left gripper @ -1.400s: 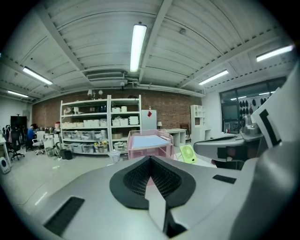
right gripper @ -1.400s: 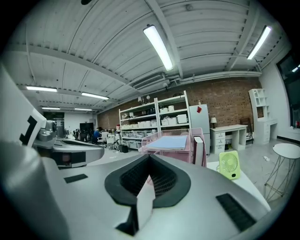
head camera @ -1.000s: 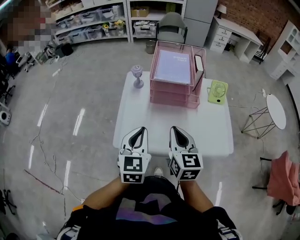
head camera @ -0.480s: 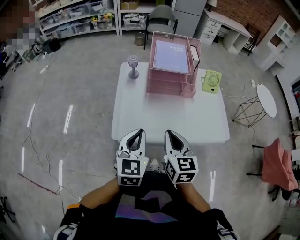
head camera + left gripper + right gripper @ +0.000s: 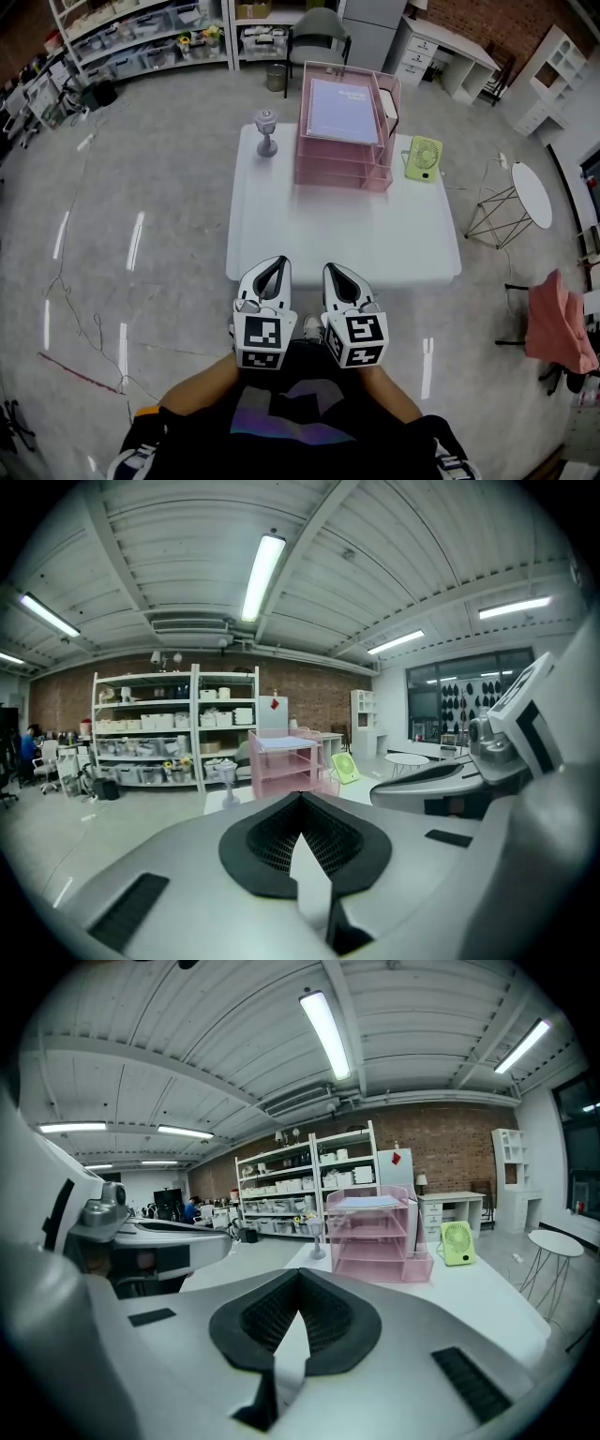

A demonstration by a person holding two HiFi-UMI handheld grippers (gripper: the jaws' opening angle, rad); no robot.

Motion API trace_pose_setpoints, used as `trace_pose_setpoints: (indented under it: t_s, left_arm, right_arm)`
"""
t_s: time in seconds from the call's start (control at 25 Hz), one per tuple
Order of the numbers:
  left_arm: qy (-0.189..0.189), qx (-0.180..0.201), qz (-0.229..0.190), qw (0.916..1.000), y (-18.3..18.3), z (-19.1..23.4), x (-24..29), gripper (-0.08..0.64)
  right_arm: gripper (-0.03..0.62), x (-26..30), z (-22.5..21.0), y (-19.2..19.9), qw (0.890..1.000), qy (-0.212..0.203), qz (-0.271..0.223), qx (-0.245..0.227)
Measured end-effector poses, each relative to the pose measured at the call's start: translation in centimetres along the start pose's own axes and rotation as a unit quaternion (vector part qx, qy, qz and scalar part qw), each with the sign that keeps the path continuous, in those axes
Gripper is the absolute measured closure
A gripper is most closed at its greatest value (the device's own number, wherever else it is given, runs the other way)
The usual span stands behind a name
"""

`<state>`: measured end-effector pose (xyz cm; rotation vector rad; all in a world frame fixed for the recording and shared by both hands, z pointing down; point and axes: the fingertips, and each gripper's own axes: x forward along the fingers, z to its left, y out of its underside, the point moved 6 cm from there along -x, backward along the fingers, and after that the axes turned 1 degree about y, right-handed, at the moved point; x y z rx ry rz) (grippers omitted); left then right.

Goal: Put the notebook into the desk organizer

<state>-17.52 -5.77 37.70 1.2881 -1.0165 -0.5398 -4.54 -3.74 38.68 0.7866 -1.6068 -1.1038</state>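
Note:
A pale lilac notebook (image 5: pixel 343 97) lies flat on the top tier of the pink wire desk organizer (image 5: pixel 339 164) at the far side of the white table (image 5: pixel 342 239). The organizer also shows in the left gripper view (image 5: pixel 287 768) and the right gripper view (image 5: pixel 371 1237). My left gripper (image 5: pixel 272 271) and right gripper (image 5: pixel 339 276) are held side by side near the table's near edge, close to my body. Both are shut with nothing between their jaws.
A small purple lamp-like ornament (image 5: pixel 266 131) stands at the table's far left corner. A green desk fan (image 5: pixel 423 157) sits right of the organizer. Shelving with bins (image 5: pixel 141 37), a chair (image 5: pixel 314 33), a small round side table (image 5: pixel 527 197) and a pink-draped chair (image 5: pixel 558 328) surround the table.
The view has shifted so the table sits slightly farther off and higher in the picture. Both grippers have drawn a little closer together near my body, still shut.

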Motion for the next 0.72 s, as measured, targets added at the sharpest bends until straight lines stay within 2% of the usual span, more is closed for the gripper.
trace_pose_setpoints:
  t_s: [0.72]
  left_arm:
    - [-0.004,0.003,-0.009,0.9999,-0.5,1.4,0.4,0.551]
  right_arm:
    - [0.575,1.3,0.4,-0.9,1.000,-0.003,-0.006,-0.012]
